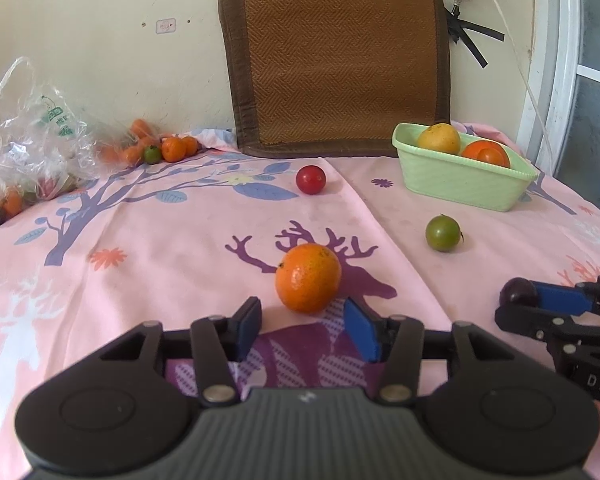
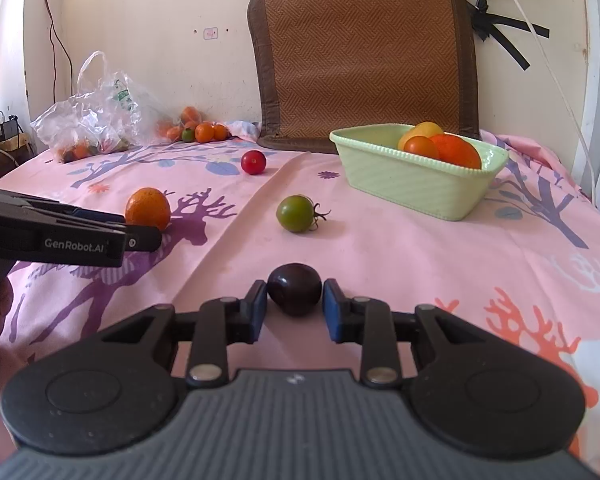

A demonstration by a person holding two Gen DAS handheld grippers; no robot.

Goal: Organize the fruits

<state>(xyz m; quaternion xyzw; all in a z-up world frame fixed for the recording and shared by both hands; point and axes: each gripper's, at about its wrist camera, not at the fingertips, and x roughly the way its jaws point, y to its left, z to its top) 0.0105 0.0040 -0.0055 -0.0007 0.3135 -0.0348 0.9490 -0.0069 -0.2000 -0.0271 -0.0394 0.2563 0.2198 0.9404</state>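
Plastic bag (image 2: pixel 100 116): far left corner of the bed, by the wall, small fruit inside and spilling beside it.
Left gripper (image 1: pixel 302 320): jaws parted, nothing between the pads; the orange (image 1: pixel 308 278) lies on the pink cloth (image 1: pixel 160 264) just beyond its fingertips, untouched as far as can be seen.
Red tomato (image 1: pixel 311 179): farther back, toward the mat (image 1: pixel 336 60) that leans on the wall.
Green tomato (image 2: pixel 296 213): middle of the cloth, apart from the rest.
Right gripper (image 2: pixel 294 300): blue pads pressed on both sides of a dark purple fruit (image 2: pixel 294 288), low over the near edge.
Green basket (image 2: pixel 416 176): far right of the bed, holding a yellow fruit and orange ones.
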